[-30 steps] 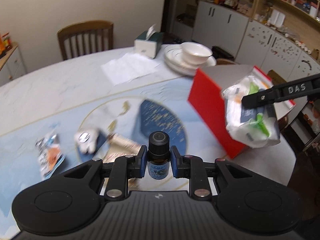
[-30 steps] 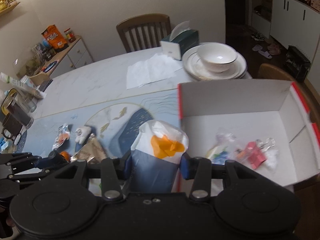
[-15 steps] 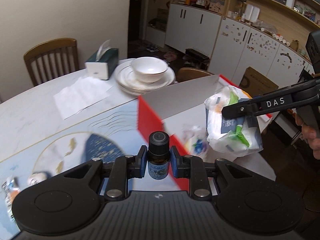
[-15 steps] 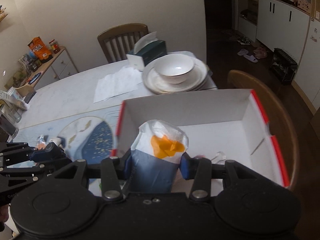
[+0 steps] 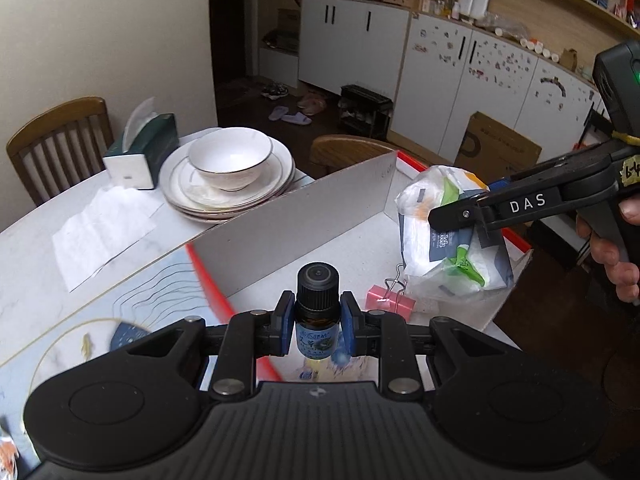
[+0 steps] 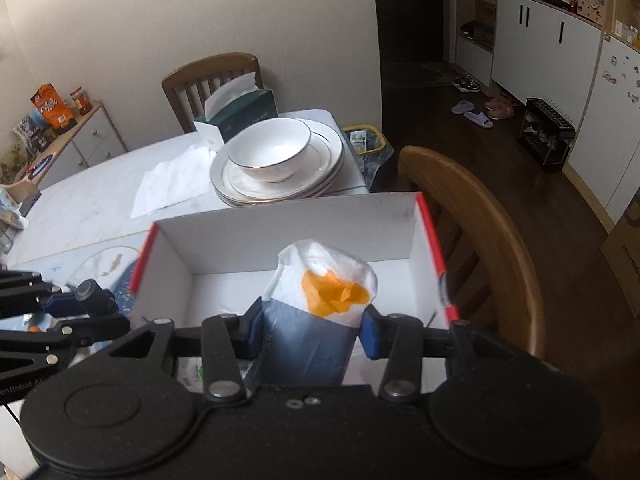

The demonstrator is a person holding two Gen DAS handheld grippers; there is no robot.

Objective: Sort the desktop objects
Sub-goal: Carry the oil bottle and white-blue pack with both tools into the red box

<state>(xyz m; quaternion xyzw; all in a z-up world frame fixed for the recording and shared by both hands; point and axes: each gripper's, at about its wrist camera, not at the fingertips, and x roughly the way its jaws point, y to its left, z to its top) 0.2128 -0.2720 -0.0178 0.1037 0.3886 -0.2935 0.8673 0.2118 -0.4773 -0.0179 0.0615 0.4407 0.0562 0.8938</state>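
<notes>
My left gripper is shut on a small dark dropper bottle with a black cap, held at the near left wall of the red-edged white box. My right gripper is shut on a white and grey tissue packet with an orange patch, held above the box. The packet and the right gripper also show in the left wrist view, over the box's right side. A pink binder clip lies inside the box. The left gripper with its bottle shows at the left of the right wrist view.
A white bowl on stacked plates, a green tissue box and a white paper sheet lie beyond the box. Wooden chairs stand at the table's right edge and far side.
Both grippers have swung to the right with their loads. The box now fills the middle of both views, and the packet hangs over its inside.
</notes>
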